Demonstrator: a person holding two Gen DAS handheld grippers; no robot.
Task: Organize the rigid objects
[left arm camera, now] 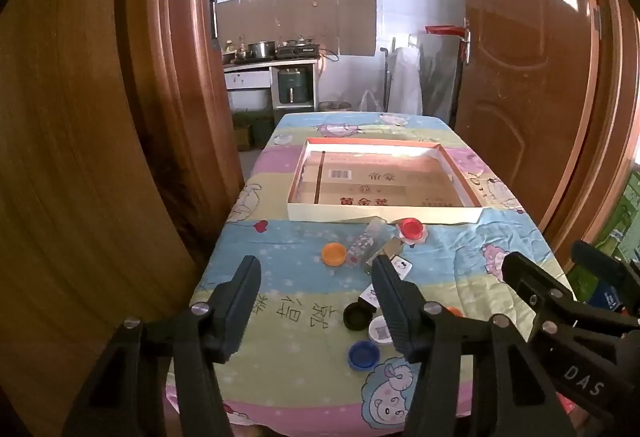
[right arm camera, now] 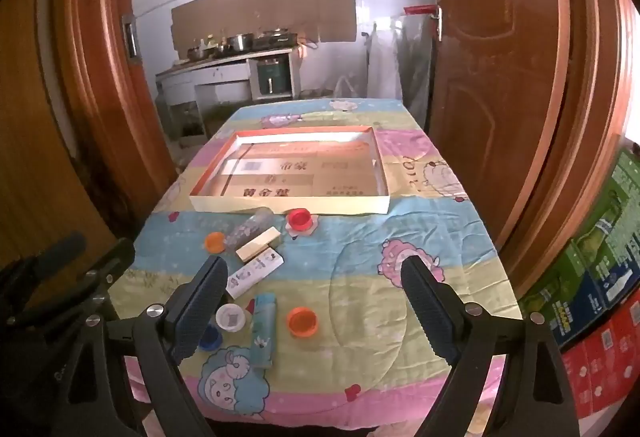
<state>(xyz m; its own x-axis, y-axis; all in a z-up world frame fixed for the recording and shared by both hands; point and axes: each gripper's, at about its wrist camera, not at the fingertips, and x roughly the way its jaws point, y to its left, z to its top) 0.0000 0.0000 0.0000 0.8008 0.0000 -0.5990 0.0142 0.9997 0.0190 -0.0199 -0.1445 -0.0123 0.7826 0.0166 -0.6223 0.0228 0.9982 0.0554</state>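
Note:
A shallow cardboard tray point(left arm camera: 383, 215) point(right arm camera: 288, 205) lies on the table's far half. Before it lie a red cap point(left arm camera: 411, 227) point(right arm camera: 300, 218), an orange cap point(left arm camera: 333, 253) point(right arm camera: 215, 241), a clear tube point(left arm camera: 362, 245) point(right arm camera: 250, 227), a wooden block point(right arm camera: 258, 243), a white card point(right arm camera: 256, 271), a teal lighter point(right arm camera: 264, 329), a second orange cap point(right arm camera: 303, 321), a white cap point(left arm camera: 380, 330) point(right arm camera: 231, 317), a black cap point(left arm camera: 357, 315) and a blue cap point(left arm camera: 363, 354) point(right arm camera: 209, 339). My left gripper point(left arm camera: 316, 277) is open and empty above the near table. My right gripper point(right arm camera: 314, 277) is open and empty.
The table carries a pastel cartoon cloth point(left arm camera: 288, 301) point(right arm camera: 400, 237). Wooden doors point(left arm camera: 520, 77) point(right arm camera: 500, 77) flank it closely on both sides. Stacked coloured cartons point(right arm camera: 592, 277) stand at the right. A kitchen counter point(left arm camera: 268, 65) is beyond the doorway.

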